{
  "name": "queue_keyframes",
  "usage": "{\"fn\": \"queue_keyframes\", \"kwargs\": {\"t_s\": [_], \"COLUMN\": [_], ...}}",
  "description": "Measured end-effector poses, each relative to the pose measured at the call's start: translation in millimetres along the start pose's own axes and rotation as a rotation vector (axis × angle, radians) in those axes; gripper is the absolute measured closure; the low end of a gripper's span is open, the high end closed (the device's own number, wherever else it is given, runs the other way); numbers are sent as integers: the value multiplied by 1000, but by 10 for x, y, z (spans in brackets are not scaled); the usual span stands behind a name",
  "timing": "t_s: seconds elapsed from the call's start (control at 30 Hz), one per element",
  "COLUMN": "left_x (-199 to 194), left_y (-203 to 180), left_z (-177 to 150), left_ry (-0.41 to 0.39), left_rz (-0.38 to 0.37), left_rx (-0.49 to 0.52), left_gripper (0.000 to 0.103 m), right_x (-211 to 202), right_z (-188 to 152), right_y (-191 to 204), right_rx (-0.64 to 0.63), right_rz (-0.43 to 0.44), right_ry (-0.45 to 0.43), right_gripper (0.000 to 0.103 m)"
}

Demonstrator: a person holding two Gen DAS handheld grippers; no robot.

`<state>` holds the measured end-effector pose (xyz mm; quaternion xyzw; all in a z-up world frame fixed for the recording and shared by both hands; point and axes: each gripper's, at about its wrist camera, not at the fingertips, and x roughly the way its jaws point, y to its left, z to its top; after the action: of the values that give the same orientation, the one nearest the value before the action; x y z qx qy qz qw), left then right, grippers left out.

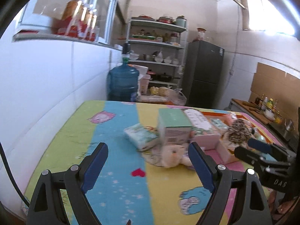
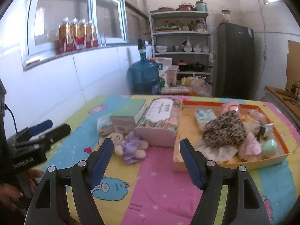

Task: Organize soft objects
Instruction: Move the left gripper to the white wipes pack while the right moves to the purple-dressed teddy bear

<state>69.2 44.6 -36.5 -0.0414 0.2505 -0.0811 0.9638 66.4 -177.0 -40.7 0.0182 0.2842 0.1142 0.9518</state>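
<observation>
A cream plush doll (image 1: 172,157) in a purple dress (image 2: 131,148) lies on the colourful quilt in front of the boxes. My left gripper (image 1: 148,146) is open just short of the doll, with nothing between its pads. My right gripper (image 2: 146,142) is open too and hovers over the quilt between the doll and the orange tray (image 2: 215,104). Inside the tray are a leopard-print soft item (image 2: 225,131), a tissue pack (image 2: 204,116), a green ball (image 2: 270,146) and other soft things. Each gripper shows at the other view's edge: the left gripper (image 2: 56,126) and the right gripper (image 1: 245,148).
Behind the doll stand a tissue pack (image 1: 142,136), a green-topped box (image 1: 174,125) and a pink floral box (image 2: 159,123). A white tiled wall runs along the left. Past the table are a blue water jug (image 2: 144,76), a shelf rack (image 2: 181,33) and a dark fridge (image 2: 234,60).
</observation>
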Motion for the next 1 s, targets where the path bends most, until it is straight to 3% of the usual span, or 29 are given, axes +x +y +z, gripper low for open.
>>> {"fn": "queue_keyframes", "kwargs": {"t_s": [0.27, 0.5, 0.8, 1.0], "left_x": [149, 305, 576, 1010], "left_y": [333, 488, 515, 527], "left_z": [40, 140, 199, 355], "left_ry": [16, 31, 80, 171], "left_rz": [29, 10, -12, -40], "left_rx": [-10, -33, -32, -52], "left_gripper": [16, 16, 16, 16], "right_x": [609, 1086, 1349, 1419], "right_z": [-74, -37, -43, -2], "right_y": [212, 204, 421, 488], "right_rx": [-4, -11, -153, -182], "right_rz": [39, 50, 97, 109], "right_ry": [114, 218, 319, 318], "right_gripper": [28, 28, 27, 27]}}
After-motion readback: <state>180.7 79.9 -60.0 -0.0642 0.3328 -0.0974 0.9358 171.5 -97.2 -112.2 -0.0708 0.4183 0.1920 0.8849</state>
